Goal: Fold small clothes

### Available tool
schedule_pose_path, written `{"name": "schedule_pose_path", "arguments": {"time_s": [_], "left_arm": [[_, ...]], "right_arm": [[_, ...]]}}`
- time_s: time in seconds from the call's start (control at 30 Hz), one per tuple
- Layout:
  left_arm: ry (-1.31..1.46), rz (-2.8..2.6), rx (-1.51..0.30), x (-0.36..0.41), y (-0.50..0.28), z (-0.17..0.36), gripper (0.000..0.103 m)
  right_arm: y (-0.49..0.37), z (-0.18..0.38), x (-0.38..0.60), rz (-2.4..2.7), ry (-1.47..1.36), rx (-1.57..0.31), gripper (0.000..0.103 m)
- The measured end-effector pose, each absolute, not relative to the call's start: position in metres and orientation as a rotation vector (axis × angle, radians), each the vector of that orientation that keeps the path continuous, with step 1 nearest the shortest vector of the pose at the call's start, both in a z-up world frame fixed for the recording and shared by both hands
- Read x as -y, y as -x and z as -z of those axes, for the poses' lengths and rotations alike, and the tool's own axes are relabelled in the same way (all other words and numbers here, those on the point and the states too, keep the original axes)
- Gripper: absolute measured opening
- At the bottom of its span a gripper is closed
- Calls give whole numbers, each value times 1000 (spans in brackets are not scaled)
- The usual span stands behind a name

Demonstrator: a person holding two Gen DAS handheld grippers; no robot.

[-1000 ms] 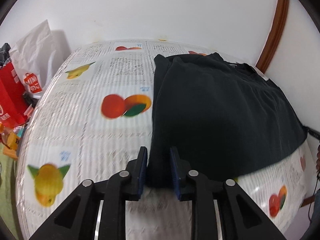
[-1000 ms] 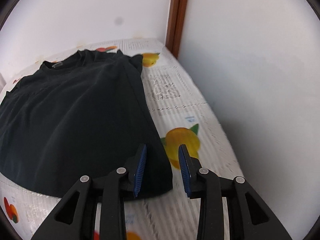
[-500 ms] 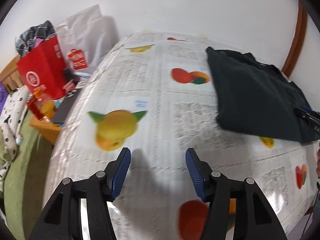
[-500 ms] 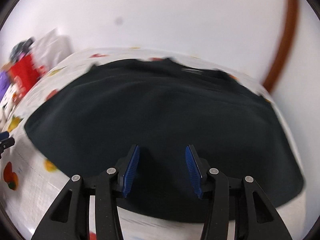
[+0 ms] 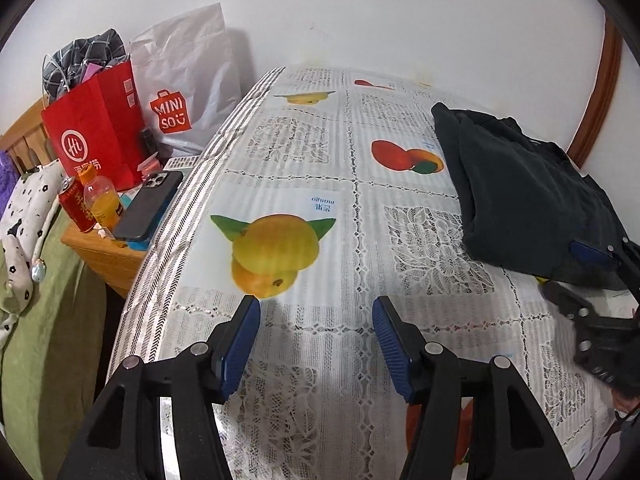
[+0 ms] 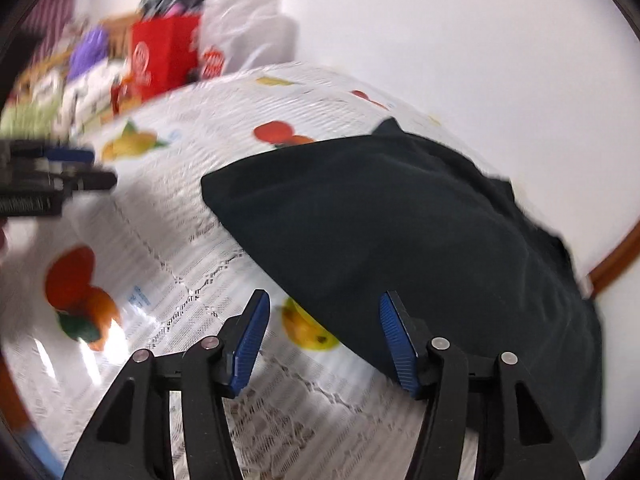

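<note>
A black garment (image 5: 532,196) lies folded on the right half of the table; it also shows in the right wrist view (image 6: 420,236), filling the right side. My left gripper (image 5: 316,320) is open and empty over the bare tablecloth, well left of the garment. My right gripper (image 6: 324,320) is open and empty at the garment's near edge, its right finger (image 6: 394,332) over the cloth. The right gripper also shows at the right edge of the left wrist view (image 5: 592,272), and the left gripper at the left edge of the right wrist view (image 6: 60,168).
The table wears a white lace cloth with fruit prints (image 5: 304,184). Left of it a wooden bedside stand (image 5: 104,248) holds a phone (image 5: 148,204), a can, a juice bottle, a red bag (image 5: 96,136) and a white bag (image 5: 184,92). A wall is behind.
Both grippers let go of the garment's hem, opened wide and pulled back. The left one swung left over bare cloth; the right view turned left and is blurred.
</note>
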State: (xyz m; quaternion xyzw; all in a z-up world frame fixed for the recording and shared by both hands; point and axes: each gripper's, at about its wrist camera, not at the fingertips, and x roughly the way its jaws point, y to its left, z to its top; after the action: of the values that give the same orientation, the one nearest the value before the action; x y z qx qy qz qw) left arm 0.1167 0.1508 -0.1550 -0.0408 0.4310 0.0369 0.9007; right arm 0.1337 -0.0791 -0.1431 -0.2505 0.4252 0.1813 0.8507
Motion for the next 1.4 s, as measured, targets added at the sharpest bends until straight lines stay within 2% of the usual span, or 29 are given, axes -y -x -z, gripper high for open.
{"name": "schedule_pose_path", "arguments": {"time_s": [0.4,0.47,0.53,0.6,0.7,0.93,1.07,1.27,1.4], "left_arm": [[71,-76,-878,-152,-121,159,61],[68,-83,-879,-150,-122,159,61],[57,-92,-882,-148,-124,159,61],[69,-84,-886,-146,-124,157,61],[97,-57,-869,-139,-123,152,61],[65,-6,-819,-95,-126,136,61],[47,59,-794,-55,-133,129,61],[-14,195,-782,22,-143,125,61],[-35,309,-781,70,-144,126,61]], "right_arm": [[-169,159,24,-317,728,-766,55],[-179,161,22,-312,701,-784,44],[-185,162,20,-319,681,-801,28],[-186,160,20,-325,670,-795,19],[-195,140,36,-374,521,-816,16],[-215,52,159,-355,49,-694,15],[-213,30,258,-263,-143,-625,14],[-176,59,401,-53,-395,-610,14],[-154,104,450,49,-440,-742,15]]}}
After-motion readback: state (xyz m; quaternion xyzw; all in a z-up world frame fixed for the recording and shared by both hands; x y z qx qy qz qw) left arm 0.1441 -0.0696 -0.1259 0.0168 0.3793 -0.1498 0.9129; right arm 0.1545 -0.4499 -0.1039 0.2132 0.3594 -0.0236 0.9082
